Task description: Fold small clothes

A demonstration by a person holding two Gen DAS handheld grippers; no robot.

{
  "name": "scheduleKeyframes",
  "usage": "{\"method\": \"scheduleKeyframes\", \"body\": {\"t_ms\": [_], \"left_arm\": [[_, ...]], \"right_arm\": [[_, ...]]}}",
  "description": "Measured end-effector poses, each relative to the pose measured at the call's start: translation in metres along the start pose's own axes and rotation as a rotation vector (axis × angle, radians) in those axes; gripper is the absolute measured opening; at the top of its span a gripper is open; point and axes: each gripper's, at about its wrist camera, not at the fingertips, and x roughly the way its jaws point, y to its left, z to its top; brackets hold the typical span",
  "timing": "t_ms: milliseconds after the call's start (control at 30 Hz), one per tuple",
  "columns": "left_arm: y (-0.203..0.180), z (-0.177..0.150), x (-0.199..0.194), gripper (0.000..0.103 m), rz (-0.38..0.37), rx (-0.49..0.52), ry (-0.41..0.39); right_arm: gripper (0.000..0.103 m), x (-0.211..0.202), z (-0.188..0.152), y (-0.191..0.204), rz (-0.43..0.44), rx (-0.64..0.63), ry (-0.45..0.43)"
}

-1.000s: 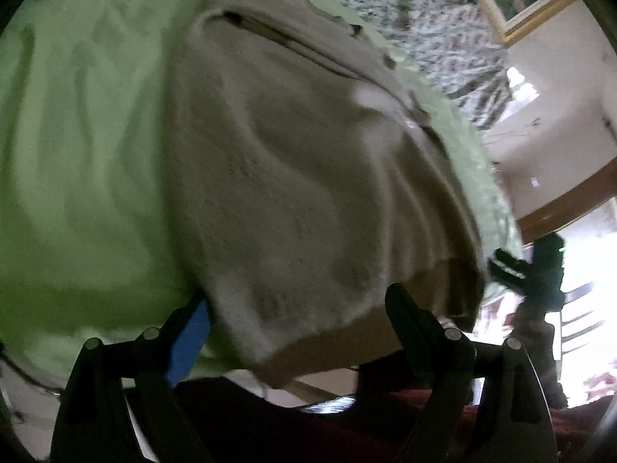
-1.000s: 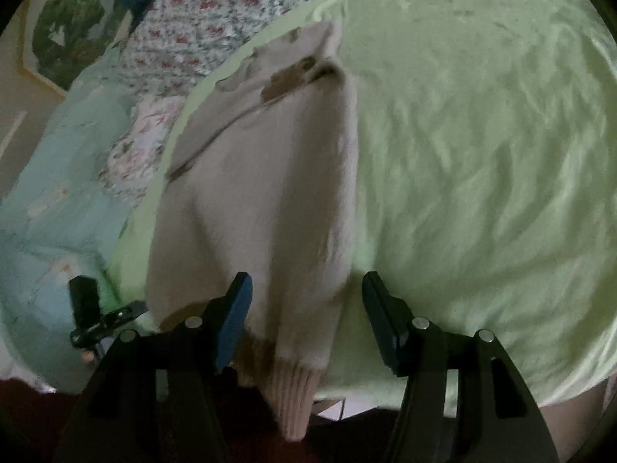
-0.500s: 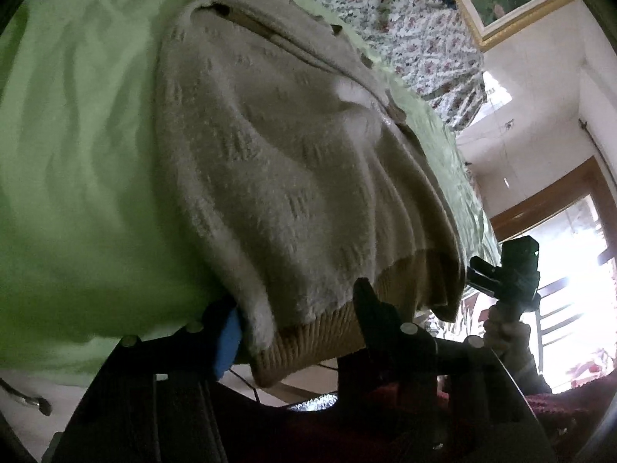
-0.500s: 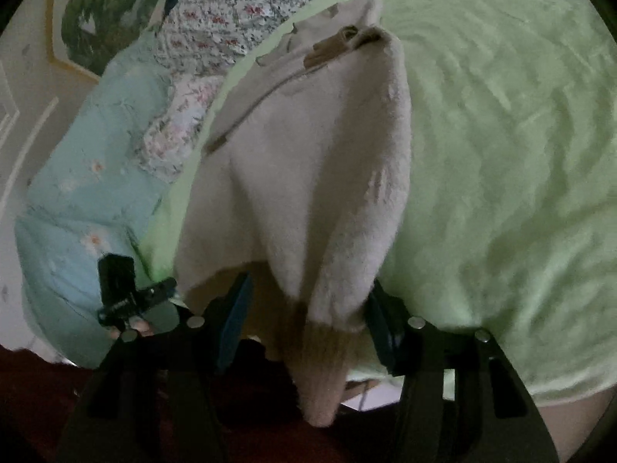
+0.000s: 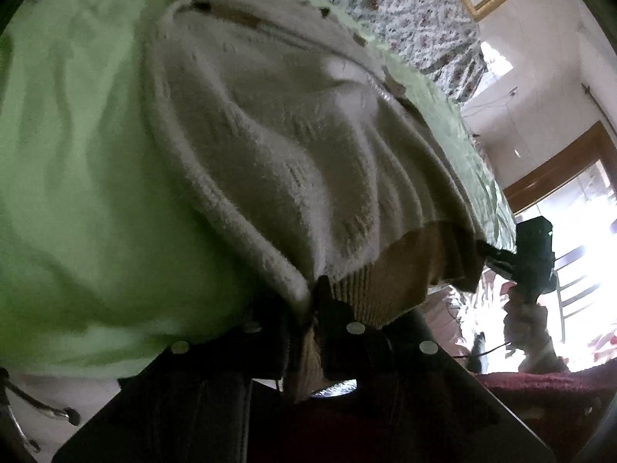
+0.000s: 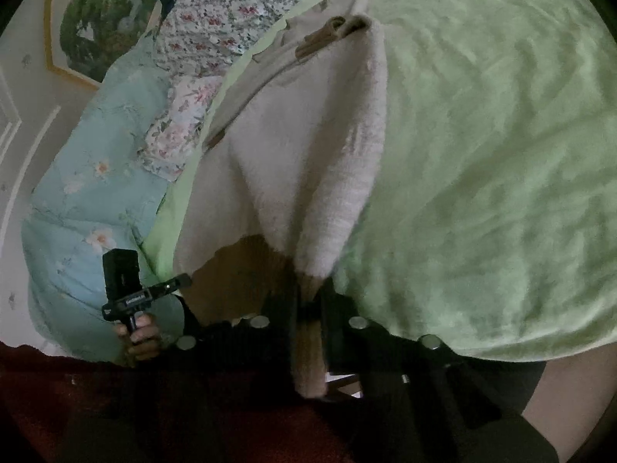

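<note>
Left gripper (image 5: 314,308) just closed, pinched on the ribbed tan hem (image 5: 385,289) at the near corner of the cream knitted sweater (image 5: 289,146); right gripper (image 6: 308,308) likewise just closed, clamped on the ribbed band (image 6: 308,351) at the other near corner, a folded-in sleeve or side panel running up from it. Sweater spread over the light green bedsheet (image 6: 482,154), collar end far off toward the floral bedding (image 6: 227,4), hem hanging slightly past the near edge of the bed. Likely trouble from here: only a thin bite of stretchy rib in each pinch, so probably a slip-out on a quick lift; uneven pull between the two corners and a skewed fold; the tucked-in panel falling open once raised; fuzzy knit dragging and bunching on the sheet, perhaps pulling the sheet up with it
</note>
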Motion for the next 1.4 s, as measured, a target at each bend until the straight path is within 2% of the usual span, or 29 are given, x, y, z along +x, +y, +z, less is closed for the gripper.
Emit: {"method": "scheduleKeyframes", "body": {"t_ms": [133, 200, 367, 500, 533, 600, 667, 733, 767, 933, 1000, 1033, 1067, 1100, 1133, 1167, 1200, 1300, 1400], "left_arm": [[-0.002, -0.005, -0.035, 0.005, -0.021, 0.015, -0.081], [0.002, -0.006, -0.043, 0.005, -0.030, 0.008, -0.102], [0.024, -0.008, -0.028, 0.006, -0.055, -0.044, -0.082], [0.032, -0.011, -0.010, 0.007, -0.043, -0.059, -0.027], [0.033, -0.012, -0.007, 0.012, -0.035, -0.057, -0.013], [0.035, -0.016, 0.000, 0.021, -0.032, -0.054, 0.016], [0.037, -0.019, 0.005, 0.036, -0.043, -0.053, 0.044], [0.034, -0.024, 0.014, 0.045, -0.030, -0.030, 0.072], [0.034, -0.025, 0.018, 0.046, -0.022, -0.018, 0.086], [0.030, -0.026, 0.027, 0.048, -0.025, 0.011, 0.097], [0.028, -0.027, 0.028, 0.047, -0.025, 0.025, 0.091], [0.028, -0.030, 0.025, 0.037, -0.021, 0.036, 0.087], [0.026, -0.030, 0.024, 0.013, -0.019, 0.045, 0.085], [0.025, -0.031, 0.025, 0.005, -0.027, 0.050, 0.091], [0.022, -0.031, 0.025, 0.006, -0.029, 0.050, 0.085], [0.020, -0.031, 0.021, 0.006, -0.031, 0.058, 0.073], [0.016, -0.032, 0.016, 0.006, -0.034, 0.071, 0.060], [0.004, -0.035, -0.008, 0.006, -0.060, 0.102, 0.010], [-0.009, -0.034, -0.045, 0.005, -0.077, 0.116, -0.079]], "right_arm": [[0.008, -0.043, 0.005, -0.007, 0.058, 0.009, -0.105], [0.008, -0.059, 0.008, -0.012, 0.059, 0.004, -0.128], [0.008, -0.042, 0.011, -0.020, 0.019, -0.011, -0.058], [0.011, -0.024, 0.008, -0.029, 0.012, 0.006, 0.003], [0.012, -0.023, 0.006, -0.030, -0.002, 0.001, 0.009], [0.022, -0.021, 0.002, -0.033, 0.018, 0.002, 0.030], [0.036, -0.020, 0.001, -0.034, 0.027, -0.021, 0.045], [0.047, -0.015, -0.001, -0.030, 0.037, -0.056, 0.070], [0.049, -0.012, -0.002, -0.028, 0.039, -0.070, 0.081], [0.049, -0.012, 0.001, -0.033, 0.065, -0.070, 0.098], [0.049, -0.010, 0.001, -0.032, 0.065, -0.085, 0.104], [0.049, -0.007, 0.001, -0.031, 0.067, -0.090, 0.110], [0.049, -0.003, 0.001, -0.029, 0.074, -0.090, 0.115], [0.049, 0.000, 0.001, -0.028, 0.074, -0.097, 0.116], [0.042, 0.002, 0.000, -0.025, 0.068, -0.106, 0.112], [0.019, 0.003, 0.000, -0.023, 0.053, -0.116, 0.109], [0.007, 0.003, -0.001, -0.023, 0.042, -0.113, 0.112], [0.008, -0.007, -0.006, -0.024, 0.067, -0.095, 0.084], [0.008, -0.027, -0.006, -0.024, 0.133, -0.059, 0.013]]}}
